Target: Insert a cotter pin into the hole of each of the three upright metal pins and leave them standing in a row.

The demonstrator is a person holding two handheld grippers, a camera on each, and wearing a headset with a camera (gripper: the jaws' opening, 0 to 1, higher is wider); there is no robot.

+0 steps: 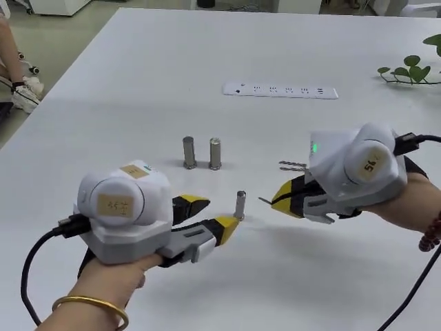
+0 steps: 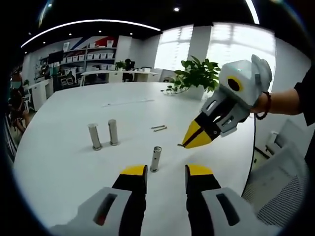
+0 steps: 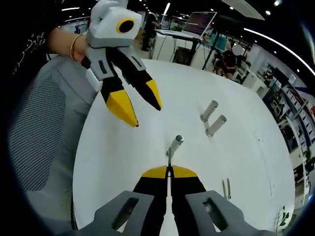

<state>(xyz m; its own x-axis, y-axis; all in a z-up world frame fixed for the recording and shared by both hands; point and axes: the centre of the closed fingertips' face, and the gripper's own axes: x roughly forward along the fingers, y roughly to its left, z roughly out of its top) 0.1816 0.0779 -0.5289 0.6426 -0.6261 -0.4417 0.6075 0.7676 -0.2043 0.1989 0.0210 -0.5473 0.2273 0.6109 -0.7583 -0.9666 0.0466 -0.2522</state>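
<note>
A lone metal pin (image 1: 240,205) stands upright on the white table (image 1: 138,83), and everything else is placed from it. The left gripper (image 1: 220,211) sits just to its left with jaws spread wide and holding nothing; one yellow tip is close beside the pin's foot, though contact cannot be made out. In the left gripper view the pin (image 2: 156,158) rises just beyond the gap between those jaws. To the pin's right, the right gripper (image 1: 277,196) is clenched on a thin cotter pin (image 1: 264,201), whose free end points at the metal pin and stops just short of it. Behind the lone pin and to its left, two other metal pins (image 1: 202,152) stand side by side. Two spare cotter pins (image 1: 293,165) lie behind it to the right, and a power strip (image 1: 280,90) lies well beyond.
</note>
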